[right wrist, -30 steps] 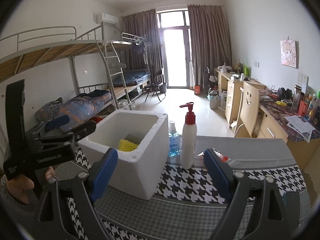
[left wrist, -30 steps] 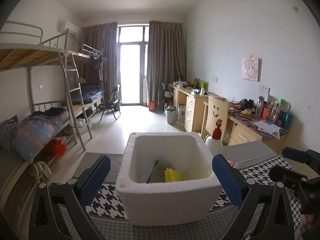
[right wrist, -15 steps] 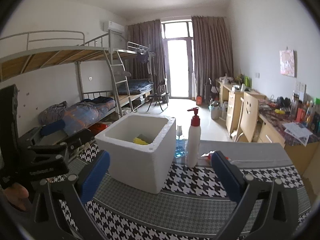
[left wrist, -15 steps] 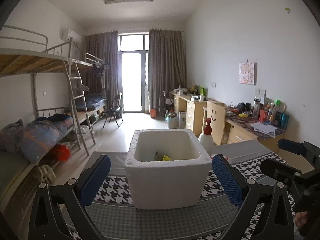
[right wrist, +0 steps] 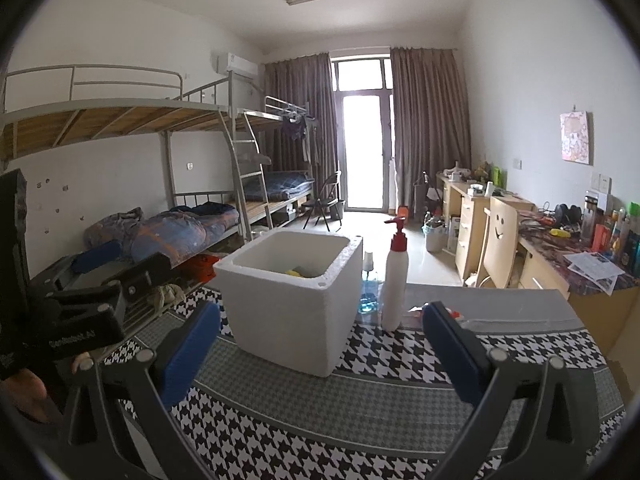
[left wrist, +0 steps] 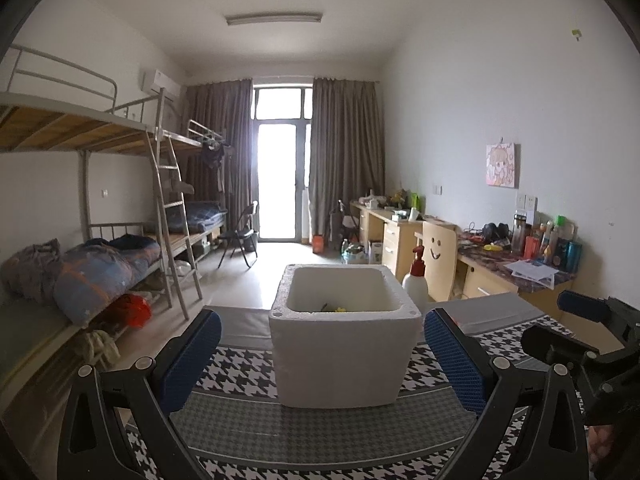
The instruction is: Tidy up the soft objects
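Note:
A white foam box (left wrist: 344, 344) (right wrist: 294, 300) stands on the houndstooth tablecloth (left wrist: 320, 432) (right wrist: 380, 420). Over its rim only a sliver of a yellow soft object (left wrist: 340, 309) (right wrist: 295, 271) shows, next to a dark thin thing in the left wrist view. My left gripper (left wrist: 320, 360) is open, its blue pads wide apart in front of the box, nothing between them. My right gripper (right wrist: 320, 352) is open too, set back from the box's right corner and holding nothing. Each gripper's body shows at the edge of the other's view.
A white pump bottle with a red top (right wrist: 395, 280) (left wrist: 416, 276) and a small blue-liquid bottle (right wrist: 369, 288) stand right of the box. Small red items (right wrist: 452, 314) lie on the grey strip behind. Bunk beds (left wrist: 100, 264) line the left wall, desks (right wrist: 560, 264) the right.
Both grippers have drawn back from the foam box, so it looks smaller and farther away and its contents are mostly hidden behind the rim. The right gripper's jaws spread a little wider.

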